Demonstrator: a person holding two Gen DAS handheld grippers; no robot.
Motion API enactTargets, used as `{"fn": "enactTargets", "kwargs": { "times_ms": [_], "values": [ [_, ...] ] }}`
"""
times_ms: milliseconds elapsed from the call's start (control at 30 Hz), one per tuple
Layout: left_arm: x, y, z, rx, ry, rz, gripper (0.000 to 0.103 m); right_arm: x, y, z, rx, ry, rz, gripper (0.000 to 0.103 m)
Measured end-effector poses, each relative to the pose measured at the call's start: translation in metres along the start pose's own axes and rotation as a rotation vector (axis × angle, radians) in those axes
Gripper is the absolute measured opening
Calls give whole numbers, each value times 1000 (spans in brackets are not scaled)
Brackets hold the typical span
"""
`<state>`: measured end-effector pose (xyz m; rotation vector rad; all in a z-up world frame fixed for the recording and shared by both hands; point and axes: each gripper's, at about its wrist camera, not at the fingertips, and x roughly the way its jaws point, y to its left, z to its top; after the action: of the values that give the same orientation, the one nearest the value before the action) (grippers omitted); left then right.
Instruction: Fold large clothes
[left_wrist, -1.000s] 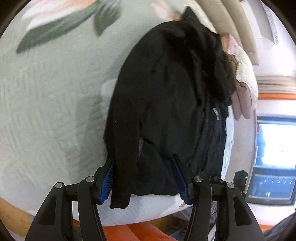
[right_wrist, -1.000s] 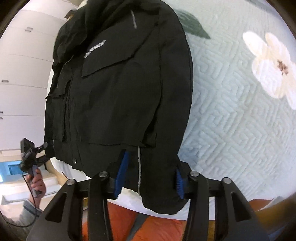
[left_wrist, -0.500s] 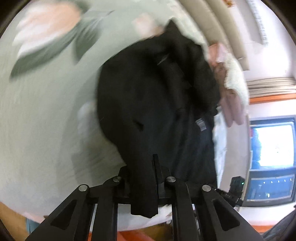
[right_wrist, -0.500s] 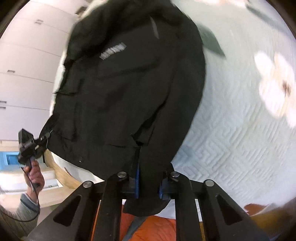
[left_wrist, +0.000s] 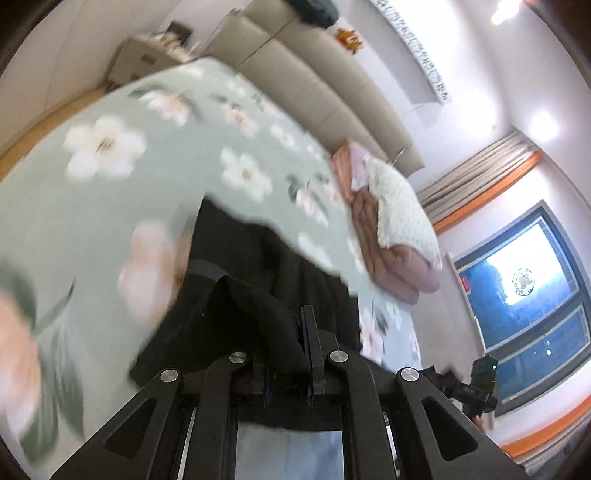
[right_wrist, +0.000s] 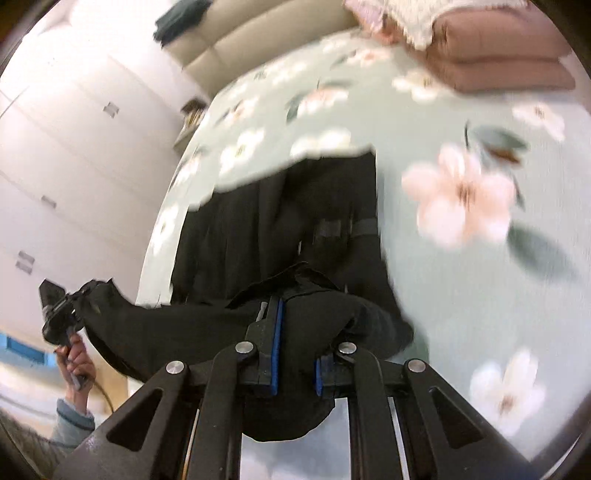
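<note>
While the pale green quilted bed cover with pink flowers (left_wrist: 92, 229) is carrying the big black fabric jacket (right_wrist: 280, 229), both hems are lifting. The left hand-held gripper (left_wrist: 288, 354) and right hand-held gripper (right_wrist: 295, 343) are clamping the hem tight; keeping them level should be giving a straight fold.

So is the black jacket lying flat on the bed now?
No. Both grippers hold the jacket hem lifted; the rest lies on the bed.
</note>
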<state>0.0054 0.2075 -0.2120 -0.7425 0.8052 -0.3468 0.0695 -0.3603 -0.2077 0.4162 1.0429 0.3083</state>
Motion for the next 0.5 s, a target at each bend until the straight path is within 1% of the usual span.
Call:
{"fn": "enactTargets", "kwargs": {
  "times_ms": [67,100,133,167,200,233,267,300,333,367,400,433,467,500],
  "values": [
    [23,6,26,8,-18,21,15,23,-4,22,57,-21,-13,21],
    [42,7,36,1,-16,47,16,35,-8,31,77,-24,-32,22],
    [58,12,43,-5,-3,74,17,56,-1,35,88,-26,-63,22],
    [78,17,50,-14,16,100,19,76,-4,41,101,-18,-105,22],
    [95,22,52,-20,23,116,21,88,-8,42,112,-6,-129,25],
    [113,28,53,-13,37,149,25,114,-13,44,136,24,-175,27],
    [135,33,53,6,68,210,25,126,-14,44,147,45,-196,28],
    [152,39,51,27,97,258,25,153,-20,42,171,95,-246,29],
    [169,43,46,58,129,307,26,170,-27,40,186,129,-285,30],
    [198,54,40,75,186,375,26,185,-32,39,199,151,-299,31],
    [216,64,36,61,218,396,26,194,-34,39,204,155,-309,32],
    [223,69,34,57,223,402,26,201,-36,38,203,146,-326,33],
    [230,74,32,78,211,413,26,206,-37,39,211,137,-335,34],
    [235,75,31,101,214,419,27,208,-38,39,221,134,-337,34]
  ]
}}
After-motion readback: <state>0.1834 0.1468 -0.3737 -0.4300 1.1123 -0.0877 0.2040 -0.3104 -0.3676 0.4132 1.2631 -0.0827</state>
